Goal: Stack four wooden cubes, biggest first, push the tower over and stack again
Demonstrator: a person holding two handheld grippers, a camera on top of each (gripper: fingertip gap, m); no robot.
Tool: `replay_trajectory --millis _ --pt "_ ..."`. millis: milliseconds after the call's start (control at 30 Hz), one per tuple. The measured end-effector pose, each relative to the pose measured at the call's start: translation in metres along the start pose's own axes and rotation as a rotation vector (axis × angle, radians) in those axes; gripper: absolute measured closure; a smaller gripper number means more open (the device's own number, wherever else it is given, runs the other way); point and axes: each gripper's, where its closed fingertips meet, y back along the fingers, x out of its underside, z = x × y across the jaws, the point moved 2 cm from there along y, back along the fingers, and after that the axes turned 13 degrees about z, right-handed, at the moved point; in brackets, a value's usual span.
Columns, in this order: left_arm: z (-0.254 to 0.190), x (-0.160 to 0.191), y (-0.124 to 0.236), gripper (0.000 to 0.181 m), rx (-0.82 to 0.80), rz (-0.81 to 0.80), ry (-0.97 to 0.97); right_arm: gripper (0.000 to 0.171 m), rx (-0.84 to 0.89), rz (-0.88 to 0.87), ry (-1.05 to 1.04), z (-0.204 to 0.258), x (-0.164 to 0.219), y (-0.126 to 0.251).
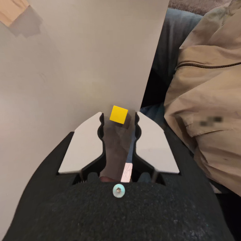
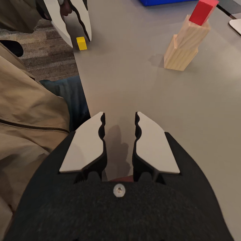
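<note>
A small yellow cube [image 1: 118, 114] sits on the grey table [image 1: 78, 65] near its edge. My left gripper [image 1: 119, 113] is open, with its fingertips on either side of the cube and apart from it. In the right wrist view the same cube [image 2: 81, 43] shows between the left gripper's white fingers [image 2: 61, 22]. A tower stands at the far right: a large plain wooden cube [image 2: 180, 57], a smaller wooden cube [image 2: 193, 32] on it, and a red cube [image 2: 202, 11] on top. My right gripper [image 2: 120, 114] is open and empty above bare table.
The table edge [image 2: 80, 78] runs close to the yellow cube, with the person's beige jacket [image 1: 202, 104] and carpet beyond. A blue object [image 2: 163, 2] lies at the far edge and a white object [image 2: 236, 24] at the right. A blurred wooden block [image 1: 7, 11] shows top left.
</note>
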Motion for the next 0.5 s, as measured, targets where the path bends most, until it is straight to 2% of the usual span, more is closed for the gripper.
replay_trajectory --millis 67,233,300,367,433,500 --pt "0.001 0.0 -0.007 0.159 0.015 0.017 -0.032 0.128 -0.009 -0.019 -0.012 0.0 0.0 0.003" --pt "0.015 -0.02 0.001 0.159 -0.008 -0.04 -0.053 0.132 0.019 -0.076 -0.063 -0.01 0.001 0.009" --pt "0.03 -0.04 0.021 0.159 -0.026 -0.118 -0.044 0.132 0.036 -0.105 -0.109 -0.018 0.003 0.009" --pt "0.059 -0.069 0.05 0.159 -0.117 -0.207 -0.028 0.13 0.076 -0.125 -0.154 -0.028 0.005 0.008" --pt "0.085 -0.102 0.078 0.159 -0.166 -0.281 -0.011 0.121 0.146 -0.158 -0.216 -0.044 0.006 0.01" --pt "0.106 -0.131 0.092 0.159 -0.181 -0.283 -0.019 0.116 0.186 -0.211 -0.273 -0.055 0.004 0.012"
